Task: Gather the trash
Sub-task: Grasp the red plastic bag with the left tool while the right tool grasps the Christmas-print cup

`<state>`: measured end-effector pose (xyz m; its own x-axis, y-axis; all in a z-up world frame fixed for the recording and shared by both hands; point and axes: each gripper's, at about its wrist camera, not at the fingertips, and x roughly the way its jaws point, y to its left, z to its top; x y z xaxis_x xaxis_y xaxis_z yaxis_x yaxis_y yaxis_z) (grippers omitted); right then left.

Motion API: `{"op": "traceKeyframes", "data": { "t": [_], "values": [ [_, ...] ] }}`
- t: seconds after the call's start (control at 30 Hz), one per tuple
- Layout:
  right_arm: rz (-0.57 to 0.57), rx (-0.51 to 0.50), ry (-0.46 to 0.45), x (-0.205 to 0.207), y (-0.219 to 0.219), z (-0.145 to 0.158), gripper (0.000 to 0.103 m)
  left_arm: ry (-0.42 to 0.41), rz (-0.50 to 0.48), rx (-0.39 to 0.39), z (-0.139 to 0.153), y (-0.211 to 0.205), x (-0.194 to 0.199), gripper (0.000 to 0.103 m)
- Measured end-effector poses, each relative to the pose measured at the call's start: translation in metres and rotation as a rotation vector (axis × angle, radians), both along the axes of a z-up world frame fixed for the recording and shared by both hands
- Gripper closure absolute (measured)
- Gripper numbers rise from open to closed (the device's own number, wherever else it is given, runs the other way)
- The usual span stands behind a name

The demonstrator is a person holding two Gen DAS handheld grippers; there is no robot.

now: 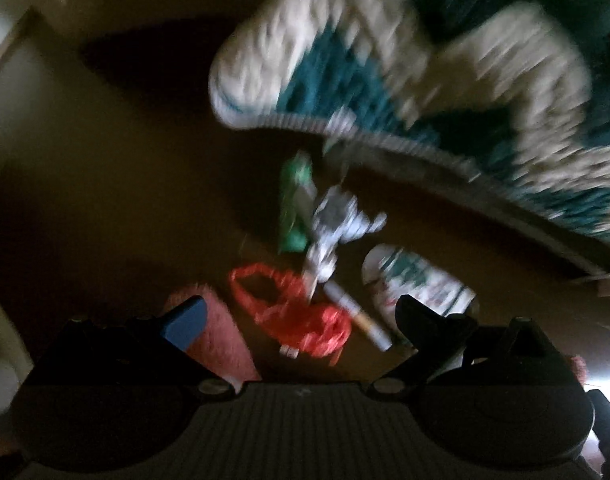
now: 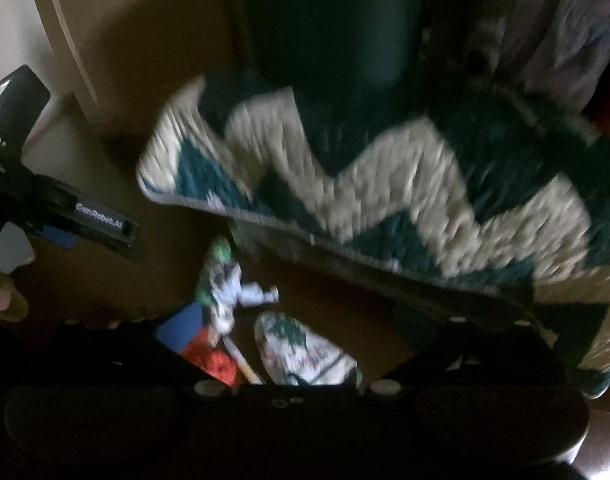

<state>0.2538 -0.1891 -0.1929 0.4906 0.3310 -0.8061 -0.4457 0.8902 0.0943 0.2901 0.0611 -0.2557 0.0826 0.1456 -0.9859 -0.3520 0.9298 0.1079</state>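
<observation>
Both views are dim and heavily motion-smeared, with the fisheye bending and darkening the corners. Ahead of the spread jaws, the teal-and-cream rug (image 1: 405, 92) streaks into soft bands and the litter between the fingers has no sharp edges. Behind the jaws each gripper body is almost black; a pale glare shows at the left view's lower right edge.

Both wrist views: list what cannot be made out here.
- Crumpled white wrapper: left wrist view, motion blur hides its print.
- Red plastic bag: right wrist view, mostly behind the gripper body.
- Right gripper: its dark finger is lost in shadow.
</observation>
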Motion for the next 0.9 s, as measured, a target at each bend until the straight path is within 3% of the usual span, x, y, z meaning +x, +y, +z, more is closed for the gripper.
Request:
{"op": "traceKeyframes", "data": {
  "t": [0.23, 0.37, 0.47, 0.53, 0.7, 0.9],
  "values": [
    [0.078, -0.08, 0.106, 0.033, 0.016, -0.077, 0.003, 0.235, 0.134, -0.041, -0.112, 0.011, -0.002, 0.002],
    [0.145, -0.12, 0.155, 0.048, 0.03, -0.117, 0.003, 0.31, 0.179, -0.057, -0.16, 0.014, 0.0, 0.002],
    [0.209, -0.169, 0.18, 0.057, 0.044, -0.148, 0.004, 0.35, 0.229, -0.109, -0.191, 0.017, 0.0, 0.002],
    [0.257, -0.206, 0.2, 0.062, 0.054, -0.17, 0.004, 0.385, 0.286, -0.193, -0.215, 0.02, -0.002, 0.002],
    [0.368, -0.283, 0.232, 0.074, 0.077, -0.216, 0.005, 0.46, 0.336, -0.199, -0.255, 0.023, -0.012, 0.002],
    [0.46, -0.29, 0.233, 0.089, 0.1, -0.255, 0.005, 0.494, 0.364, -0.222, -0.285, 0.028, -0.018, 0.002]
  ]
}}
